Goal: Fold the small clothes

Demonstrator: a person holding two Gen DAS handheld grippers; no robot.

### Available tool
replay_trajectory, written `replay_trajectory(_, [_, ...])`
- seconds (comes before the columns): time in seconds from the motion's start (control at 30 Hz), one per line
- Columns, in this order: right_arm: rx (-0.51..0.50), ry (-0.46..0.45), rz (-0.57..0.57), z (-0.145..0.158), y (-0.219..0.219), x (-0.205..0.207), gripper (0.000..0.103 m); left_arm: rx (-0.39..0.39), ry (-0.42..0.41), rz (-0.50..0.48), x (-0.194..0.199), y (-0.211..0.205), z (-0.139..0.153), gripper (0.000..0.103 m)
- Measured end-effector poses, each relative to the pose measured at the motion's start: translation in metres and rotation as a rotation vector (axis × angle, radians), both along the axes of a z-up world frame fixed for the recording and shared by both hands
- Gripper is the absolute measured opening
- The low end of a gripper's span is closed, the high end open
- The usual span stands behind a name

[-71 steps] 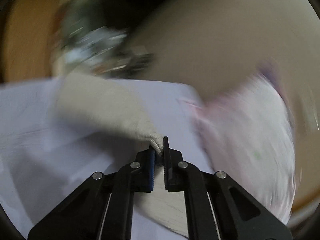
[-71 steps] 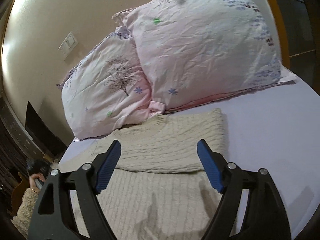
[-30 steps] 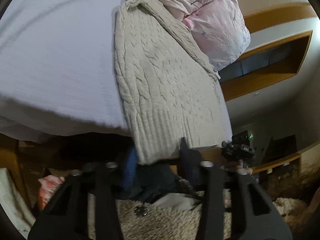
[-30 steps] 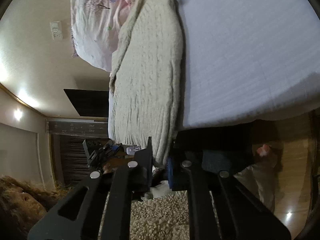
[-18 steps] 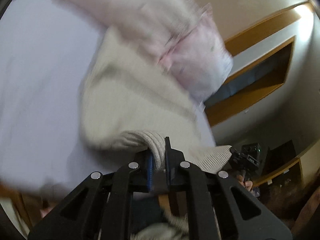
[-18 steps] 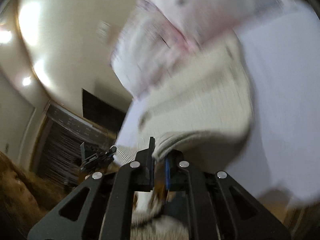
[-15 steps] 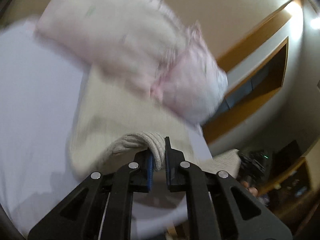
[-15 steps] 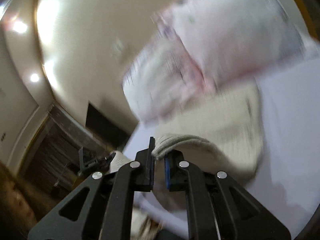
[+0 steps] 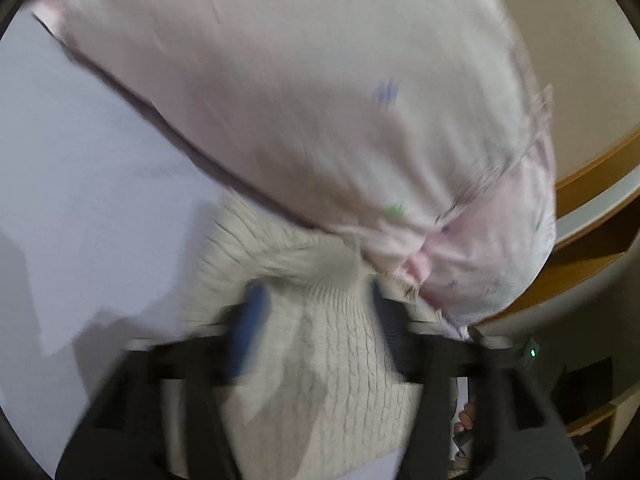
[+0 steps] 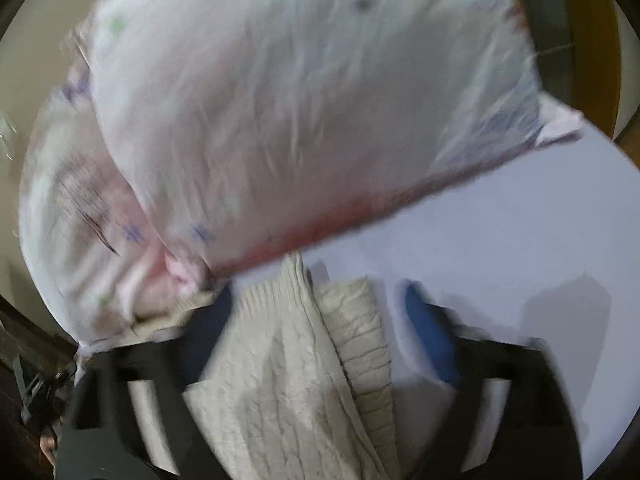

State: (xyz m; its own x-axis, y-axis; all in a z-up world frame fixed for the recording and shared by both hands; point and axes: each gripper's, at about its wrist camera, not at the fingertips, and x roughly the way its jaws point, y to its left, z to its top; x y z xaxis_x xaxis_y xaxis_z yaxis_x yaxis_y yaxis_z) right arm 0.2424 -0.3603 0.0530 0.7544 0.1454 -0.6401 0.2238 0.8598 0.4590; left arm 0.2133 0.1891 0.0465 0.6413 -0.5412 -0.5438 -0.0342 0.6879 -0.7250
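A cream cable-knit sweater lies folded over on the lavender bed sheet, its top edge against the pink pillows. My left gripper is open just above the sweater, its jaws wide apart and holding nothing. In the right wrist view the sweater shows a folded layer and a ribbed hem. My right gripper is also open over it, empty. Both views are motion-blurred.
Two pink floral pillows sit right behind the sweater and fill the upper view; they also show in the right wrist view. A wooden headboard ledge is at the right. Lavender sheet lies beside the sweater.
Both grippers carried the sweater's hem up toward the pillows, folding it over, then opened and let go. The hem now lies on the sweater near the pillows.
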Motion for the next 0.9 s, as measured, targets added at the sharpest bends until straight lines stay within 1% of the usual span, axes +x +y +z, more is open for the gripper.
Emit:
replay_trajectory(0.03, [0.006, -0.031, 0.013, 0.005, -0.001, -0.007, 0.093, 0.005, -0.015, 0.018, -0.007, 0.011, 0.004, 0.072])
replay_trajectory(0.1, [0.025, -0.061, 0.054, 0.009, -0.001, -0.015, 0.095, 0.016, 0.016, 0.015, -0.009, 0.021, 0.002, 0.072])
replay_trajectory(0.13, [0.039, -0.066, 0.070, 0.010, 0.000, -0.019, 0.095, 0.027, 0.054, -0.005, -0.011, 0.024, -0.005, 0.072])
replay_trajectory(0.2, [0.073, -0.053, 0.101, 0.005, 0.004, -0.021, 0.095, 0.049, 0.106, -0.029, -0.006, 0.016, -0.017, 0.068])
replay_trajectory(0.23, [0.088, -0.042, 0.114, 0.002, 0.005, -0.024, 0.095, 0.041, 0.132, -0.051, -0.007, 0.012, -0.027, 0.065])
replay_trajectory(0.3, [0.112, -0.021, 0.139, -0.005, 0.010, -0.027, 0.095, 0.015, 0.160, -0.077, -0.006, 0.003, -0.039, 0.063])
replay_trajectory(0.33, [0.116, -0.014, 0.146, -0.007, 0.015, -0.025, 0.095, 0.027, 0.168, -0.078, -0.006, -0.002, -0.045, 0.062])
replay_trajectory(0.4, [0.118, -0.005, 0.160, -0.012, 0.021, -0.028, 0.095, 0.065, 0.128, -0.059, -0.009, -0.011, -0.045, 0.061])
replay_trajectory(0.43, [0.120, -0.004, 0.166, -0.014, 0.024, -0.034, 0.095, 0.077, 0.118, -0.043, -0.010, -0.015, -0.045, 0.056])
replay_trajectory(0.47, [0.124, -0.004, 0.171, -0.015, 0.024, -0.035, 0.095, 0.068, 0.125, -0.033, -0.011, -0.015, -0.047, 0.039])
replay_trajectory(0.5, [0.131, -0.004, 0.178, -0.016, 0.024, -0.038, 0.095, 0.035, 0.152, -0.024, -0.010, -0.016, -0.054, 0.027])
replay_trajectory(0.53, [0.137, -0.005, 0.182, -0.017, 0.023, -0.041, 0.095, 0.007, 0.162, -0.023, -0.010, -0.017, -0.058, 0.021])
replay_trajectory(0.57, [0.143, -0.007, 0.183, -0.017, 0.020, -0.043, 0.095, -0.014, 0.169, 0.002, -0.011, -0.017, -0.058, 0.019])
replay_trajectory(0.63, [0.156, -0.017, 0.177, -0.015, 0.011, -0.050, 0.095, -0.037, 0.160, 0.006, -0.013, -0.019, -0.050, 0.016])
replay_trajectory(0.67, [0.160, -0.025, 0.172, -0.012, 0.005, -0.054, 0.095, -0.101, 0.125, -0.005, -0.015, -0.021, -0.038, 0.015])
replay_trajectory(0.7, [0.161, -0.042, 0.162, -0.008, -0.003, -0.060, 0.095, -0.148, 0.088, -0.025, -0.015, -0.028, -0.023, 0.015])
replay_trajectory(0.77, [0.158, -0.081, 0.130, 0.000, -0.018, -0.074, 0.095, -0.196, 0.012, -0.072, -0.013, -0.054, 0.006, 0.015])
replay_trajectory(0.8, [0.159, -0.096, 0.115, 0.003, -0.025, -0.080, 0.095, -0.233, -0.028, -0.114, -0.009, -0.075, 0.020, 0.015])
replay_trajectory(0.83, [0.158, -0.114, 0.096, 0.007, -0.032, -0.086, 0.095, -0.260, -0.051, -0.145, -0.006, -0.093, 0.029, 0.015])
replay_trajectory(0.87, [0.153, -0.129, 0.077, 0.010, -0.038, -0.092, 0.095, -0.307, -0.082, -0.213, 0.001, -0.133, 0.040, 0.015])
replay_trajectory(0.9, [0.143, -0.141, 0.054, 0.013, -0.044, -0.098, 0.095, -0.332, -0.087, -0.259, 0.006, -0.161, 0.043, 0.015])
